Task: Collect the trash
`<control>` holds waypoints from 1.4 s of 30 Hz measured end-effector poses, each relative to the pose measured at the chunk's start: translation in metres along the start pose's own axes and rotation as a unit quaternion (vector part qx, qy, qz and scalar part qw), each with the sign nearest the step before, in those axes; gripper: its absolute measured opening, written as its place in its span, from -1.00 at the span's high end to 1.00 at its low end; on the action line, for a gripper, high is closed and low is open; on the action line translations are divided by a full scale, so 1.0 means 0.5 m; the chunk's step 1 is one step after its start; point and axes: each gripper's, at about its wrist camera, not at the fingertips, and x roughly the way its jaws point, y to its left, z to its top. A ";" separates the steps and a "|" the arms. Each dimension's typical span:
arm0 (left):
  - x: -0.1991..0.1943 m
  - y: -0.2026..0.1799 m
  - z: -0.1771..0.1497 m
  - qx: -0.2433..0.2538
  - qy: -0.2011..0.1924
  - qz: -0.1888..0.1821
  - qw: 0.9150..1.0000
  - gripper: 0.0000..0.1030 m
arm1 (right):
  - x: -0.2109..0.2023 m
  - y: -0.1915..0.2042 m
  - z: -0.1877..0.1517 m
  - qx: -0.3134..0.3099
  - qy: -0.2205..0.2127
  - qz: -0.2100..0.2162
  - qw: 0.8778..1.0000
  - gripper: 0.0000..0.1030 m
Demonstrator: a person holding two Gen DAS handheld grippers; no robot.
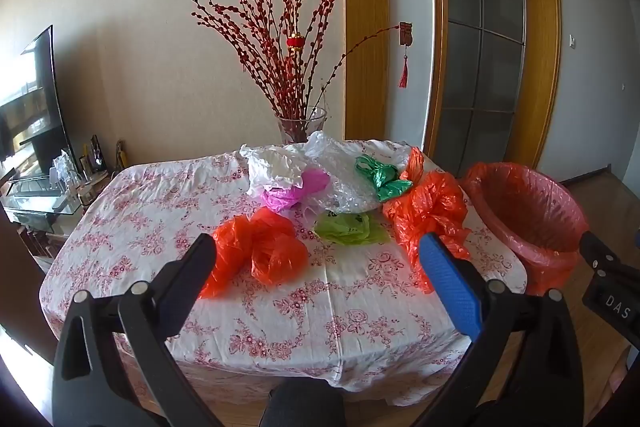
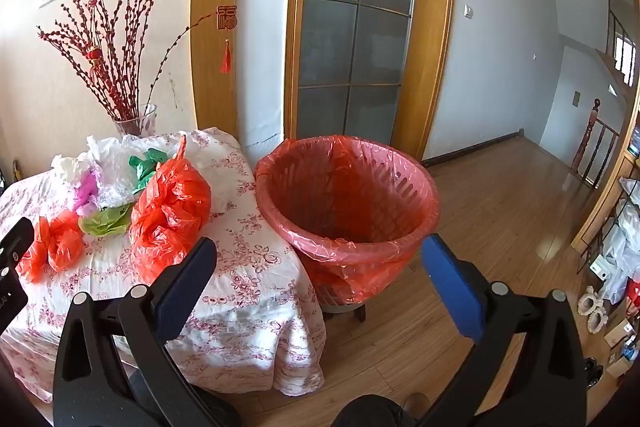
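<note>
Meanwhile, crumpled plastic bags crowd the far half of the table (image 1: 280, 307): two orange bags (image 1: 260, 251) (image 1: 428, 215) nearest, with green (image 1: 380, 179), lime (image 1: 348, 227), pink (image 1: 288, 191) and white (image 1: 276, 163) ones behind. Just beside the table's right edge stands the red-lined trash bin (image 2: 348, 203), apparently placed there for short drops. Both the left tool (image 1: 318, 259) and right tool (image 2: 320, 261) hang spread wide, gripping nothing. Letters "DAS" show on the right tool's body, and a red charm (image 2: 227, 17) hangs near the door.
</note>
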 end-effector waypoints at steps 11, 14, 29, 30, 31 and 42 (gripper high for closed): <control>0.000 0.000 0.000 -0.002 0.001 -0.002 1.000 -0.92 | 0.000 0.002 0.001 -0.001 -0.001 0.000 1.000 -0.97; 0.000 0.000 0.000 -0.002 0.002 -0.002 1.000 -0.92 | 0.000 0.002 0.001 -0.001 -0.001 0.000 1.000 -0.97; 0.000 0.002 0.000 -0.002 0.002 -0.002 1.000 -0.92 | 0.000 0.001 0.002 -0.001 -0.002 -0.001 1.000 -0.97; 0.001 0.003 0.000 -0.002 0.002 -0.002 1.000 -0.92 | 0.000 0.001 0.002 -0.002 -0.002 -0.001 1.000 -0.97; 0.001 0.004 0.000 -0.002 0.002 -0.002 1.000 -0.92 | 0.000 0.001 0.002 -0.001 -0.002 -0.001 1.000 -0.97; 0.003 0.011 -0.003 -0.002 0.002 -0.002 1.000 -0.92 | 0.000 0.001 0.002 -0.001 -0.002 -0.001 1.000 -0.97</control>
